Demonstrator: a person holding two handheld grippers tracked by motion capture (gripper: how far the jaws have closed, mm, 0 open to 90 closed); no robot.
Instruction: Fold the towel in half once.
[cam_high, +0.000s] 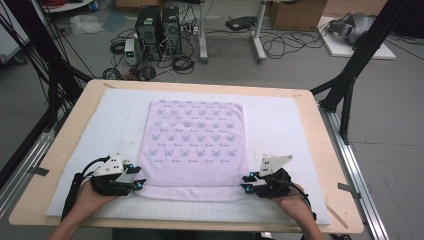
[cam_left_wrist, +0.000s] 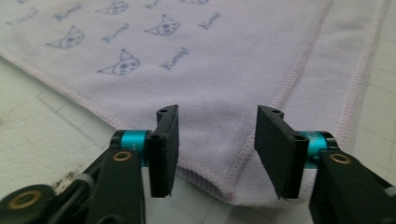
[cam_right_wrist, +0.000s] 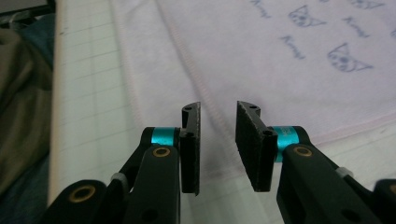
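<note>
**Both claws parted at the towel's near corners**

Wooden worktop (cam_high: 60, 145) under a white gridded mat (cam_high: 280, 125) carries a lilac towel (cam_high: 195, 145) printed with small cat faces and script. The left claw (cam_high: 136, 177) sits at the towel's near left corner, its jaws apart; in the left gripper view that corner (cam_left_wrist: 243, 196) lies flat on the mat between and below the two black pads, and neither pad presses on the cloth. The right claw (cam_high: 246, 182) sits at the near right corner, its jaws apart by a narrower gap; in the right gripper view the stitched hem (cam_right_wrist: 205, 88) runs into the gap, with nothing pinched.

Seen from above, the towel lies spread flat and nearly square, slightly longer from near to far, its edges roughly parallel to the mat's. Its near hem runs between the two claws.

Bare mat borders the towel on all sides, widest to the left and right, narrower toward the far edge; nothing else lies on it. A strip of mat and worktop separates the near hem from the person's edge, where both hands come in.

Beyond the worktop, the floor holds two computer towers (cam_high: 159, 27), tangled cables (cam_high: 280, 45) and cardboard boxes (cam_high: 295, 14); black frame struts (cam_high: 360, 55) rise at both sides.
</note>
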